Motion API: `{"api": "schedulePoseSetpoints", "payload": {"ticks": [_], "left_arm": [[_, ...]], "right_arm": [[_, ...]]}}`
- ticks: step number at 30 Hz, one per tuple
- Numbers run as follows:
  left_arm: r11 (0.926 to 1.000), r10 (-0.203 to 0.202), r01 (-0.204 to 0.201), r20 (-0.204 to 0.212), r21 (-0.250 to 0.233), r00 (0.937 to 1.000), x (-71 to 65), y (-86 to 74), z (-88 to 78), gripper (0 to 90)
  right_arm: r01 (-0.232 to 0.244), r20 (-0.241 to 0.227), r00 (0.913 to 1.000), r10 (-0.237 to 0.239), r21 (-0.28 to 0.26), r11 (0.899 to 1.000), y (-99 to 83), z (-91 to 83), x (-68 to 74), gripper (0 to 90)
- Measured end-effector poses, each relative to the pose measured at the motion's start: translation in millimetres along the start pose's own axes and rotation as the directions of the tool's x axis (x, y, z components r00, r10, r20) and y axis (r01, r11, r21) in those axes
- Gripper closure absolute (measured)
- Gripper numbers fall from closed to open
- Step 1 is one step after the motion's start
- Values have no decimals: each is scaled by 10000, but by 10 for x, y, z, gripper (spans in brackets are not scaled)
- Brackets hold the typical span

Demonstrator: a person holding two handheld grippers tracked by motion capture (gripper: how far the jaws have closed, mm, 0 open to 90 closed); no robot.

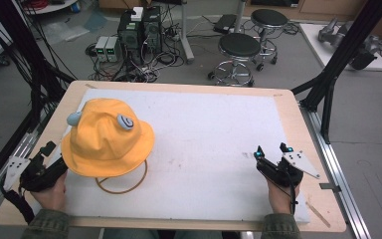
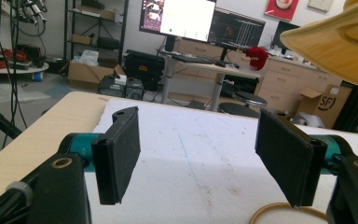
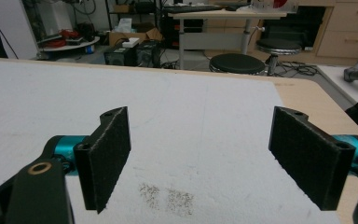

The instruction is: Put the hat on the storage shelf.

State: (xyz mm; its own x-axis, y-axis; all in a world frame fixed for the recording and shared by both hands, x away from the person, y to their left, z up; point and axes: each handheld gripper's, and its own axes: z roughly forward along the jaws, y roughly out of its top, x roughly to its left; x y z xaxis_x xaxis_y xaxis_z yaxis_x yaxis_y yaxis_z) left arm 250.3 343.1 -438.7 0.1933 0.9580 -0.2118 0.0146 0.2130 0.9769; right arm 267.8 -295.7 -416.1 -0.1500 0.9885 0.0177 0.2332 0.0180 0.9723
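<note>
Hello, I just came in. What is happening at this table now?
A person sits at the table with a two-jaw gripper in each hand. Nothing is being held: the left gripper and the right gripper both rest low near the front edge with jaws wide open and empty. A yellow bucket hat sits raised above the white mat, apparently on a stand with a ring base. The left gripper is just beside the hat's brim; the right one is far from it.

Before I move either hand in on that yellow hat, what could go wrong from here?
The yellow hat sits raised on a stand with a thin ring base, so a sideways nudge might tip it. The open left tongs sit low beside the brim; lifting may snag it. The right tongs, also open, are far across the white mat; a long reach could bump the hat.
</note>
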Motion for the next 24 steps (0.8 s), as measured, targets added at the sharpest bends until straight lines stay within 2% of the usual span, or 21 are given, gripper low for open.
{"api": "schedulePoseSetpoints", "payload": {"ticks": [4,9,10,14,21,24], "left_arm": [[10000,-37,37,52,50,10000,-19,-5,-9,311],[9999,111,-112,86,98,9999,-48,-13,-13,311],[9999,142,-143,90,92,9999,-51,-15,-9,311],[9996,267,-268,81,123,9996,-57,-14,8,311],[9998,169,-172,187,122,9997,-61,-13,-3,311],[9998,154,-156,192,113,9997,-60,-13,-4,311]], "right_arm": [[-88,7,10000,88,-33,10000,2,-6,-18,192],[-173,-43,9998,173,-10,9998,-4,-41,-34,181],[-424,-126,9990,424,-4,9991,-6,-60,-41,176],[-553,-167,9983,552,-70,9984,-27,-81,-41,175],[-864,-152,9961,867,155,9961,-54,-115,-54,149],[-820,-142,9965,824,241,9963,-61,-123,-48,132]]}}
